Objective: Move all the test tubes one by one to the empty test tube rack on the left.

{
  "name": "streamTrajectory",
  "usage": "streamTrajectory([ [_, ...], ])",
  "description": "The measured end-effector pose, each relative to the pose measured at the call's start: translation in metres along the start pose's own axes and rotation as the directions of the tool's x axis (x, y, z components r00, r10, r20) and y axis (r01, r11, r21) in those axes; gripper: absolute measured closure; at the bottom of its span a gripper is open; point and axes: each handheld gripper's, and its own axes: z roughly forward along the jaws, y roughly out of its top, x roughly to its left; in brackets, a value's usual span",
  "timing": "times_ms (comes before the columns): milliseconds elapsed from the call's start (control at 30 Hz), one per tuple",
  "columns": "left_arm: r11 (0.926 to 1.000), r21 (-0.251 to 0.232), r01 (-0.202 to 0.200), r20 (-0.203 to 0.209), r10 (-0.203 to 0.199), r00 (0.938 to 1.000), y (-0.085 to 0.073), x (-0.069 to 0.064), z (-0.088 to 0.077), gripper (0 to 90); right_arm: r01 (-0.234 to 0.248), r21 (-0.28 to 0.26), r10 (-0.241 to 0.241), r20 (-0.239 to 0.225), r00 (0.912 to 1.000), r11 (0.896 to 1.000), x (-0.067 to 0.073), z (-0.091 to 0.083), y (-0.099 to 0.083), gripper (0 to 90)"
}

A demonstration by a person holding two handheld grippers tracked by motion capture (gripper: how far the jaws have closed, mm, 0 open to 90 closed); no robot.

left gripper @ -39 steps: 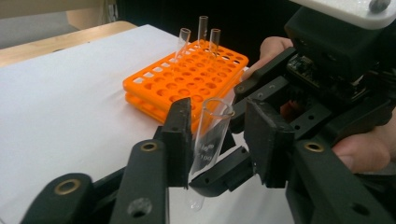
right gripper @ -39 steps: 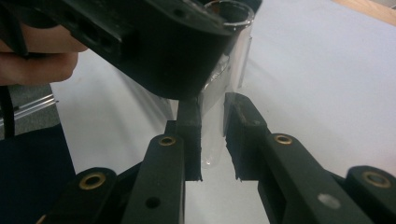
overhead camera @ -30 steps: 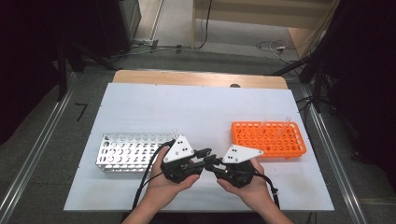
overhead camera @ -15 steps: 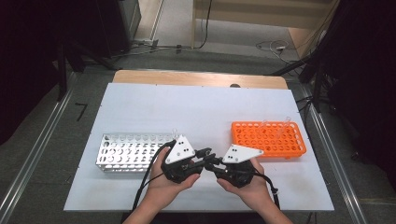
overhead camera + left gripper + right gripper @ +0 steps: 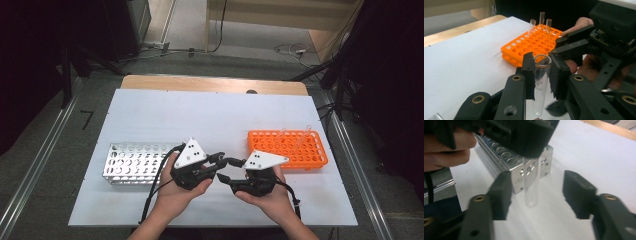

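We clamp glass tube [image 5: 541, 77] upright in left gripper [image 5: 541, 75], table centre, orange rack [image 5: 534, 46] at 12 o'clock. Our right gripper [image 5: 537, 195] jaws just opened, straddling tube without touching; metal rack [image 5: 519, 165] behind.

So the right gripper [image 5: 537, 195] has just been opening, and its two black jaws now stand well apart with a clear glass test tube [image 5: 531, 182] hanging upright between them, touching neither pad. The tube's top disappears under the left gripper [image 5: 519, 135]. Behind it sits the metal rack [image 5: 524, 167] on the white table [image 5: 599, 152].
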Motion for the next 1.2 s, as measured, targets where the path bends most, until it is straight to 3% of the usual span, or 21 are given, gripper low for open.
streamTrajectory([
  [200,0.9999,-0.011,0.007,-0.009,-0.007,0.9999,0.008,0.012,0.001,75.1,0.002,0.002,-0.002,0.011,0.9999,1.0,-0.012,-0.008,0.0,7.4],
  [300,0.9997,-0.024,0.006,-0.013,-0.006,0.9999,0.012,0.017,-0.001,75.1,-0.008,-0.021,0.008,-0.009,0.9999,1.0,-0.02,-0.015,-0.002,0.9],
  [400,0.9992,-0.035,0.018,-0.022,-0.019,0.9996,0.012,0.024,-0.002,75.1,-0.027,-0.047,0.025,-0.032,0.9992,0.999,-0.024,-0.02,-0.006,0.0],
  [500,0.9993,-0.033,0.018,-0.036,-0.019,0.9992,0.011,0.03,-0.004,75.1,-0.009,-0.024,0.009,-0.004,1.0,1.0,-0.025,-0.02,-0.011,0.0],
  [767,0.9982,-0.053,0.029,-0.084,-0.033,0.9959,0.015,0.043,-0.018,75.1,-0.026,-0.002,0.026,-0.003,0.9997,1.0,-0.032,-0.024,-0.027,0.0],
  [1033,0.9968,-0.073,0.033,-0.125,-0.042,0.9913,0.017,0.054,-0.031,75.1,-0.053,-0.01,0.053,-0.002,0.9986,0.999,-0.04,-0.026,-0.035,0.0],
  [1200,0.9965,-0.073,0.041,-0.144,-0.051,0.9882,0.017,0.062,-0.038,75.1,-0.046,-0.014,0.046,0.003,0.9989,0.999,-0.039,-0.027,-0.035,0.0],
])
